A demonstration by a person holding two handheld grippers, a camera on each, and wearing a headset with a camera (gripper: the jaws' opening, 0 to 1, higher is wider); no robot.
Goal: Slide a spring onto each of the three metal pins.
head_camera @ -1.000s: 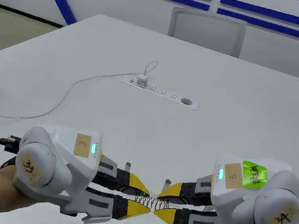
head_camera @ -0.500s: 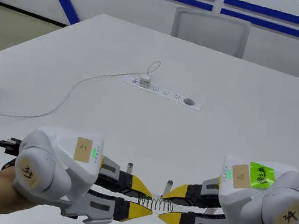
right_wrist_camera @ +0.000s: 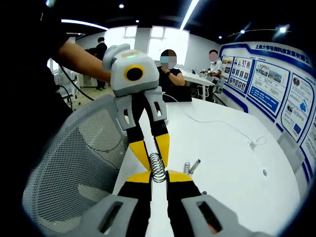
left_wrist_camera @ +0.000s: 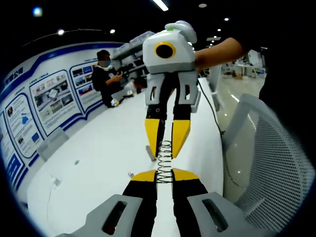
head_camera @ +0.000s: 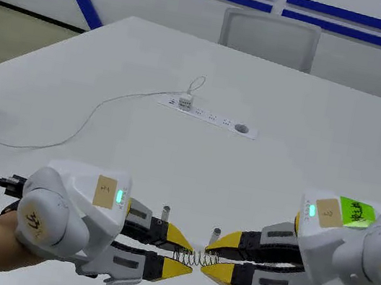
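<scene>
Head view | spring [head_camera: 197, 259] spans left tongs [head_camera: 191, 259] to right tongs [head_camera: 204, 260] | both seemingly clenched on it

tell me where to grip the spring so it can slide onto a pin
Pinch the coils at one end, jaws closing across its sides. The spring is a hollow coil held level between the left gripper and right gripper; a side pinch likely leaves the bore free for a pin.

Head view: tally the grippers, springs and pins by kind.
Grippers: 2, left gripper and right gripper
Springs: 1, the spring between their tips
Pins: 2, upright
Total: 5
</scene>
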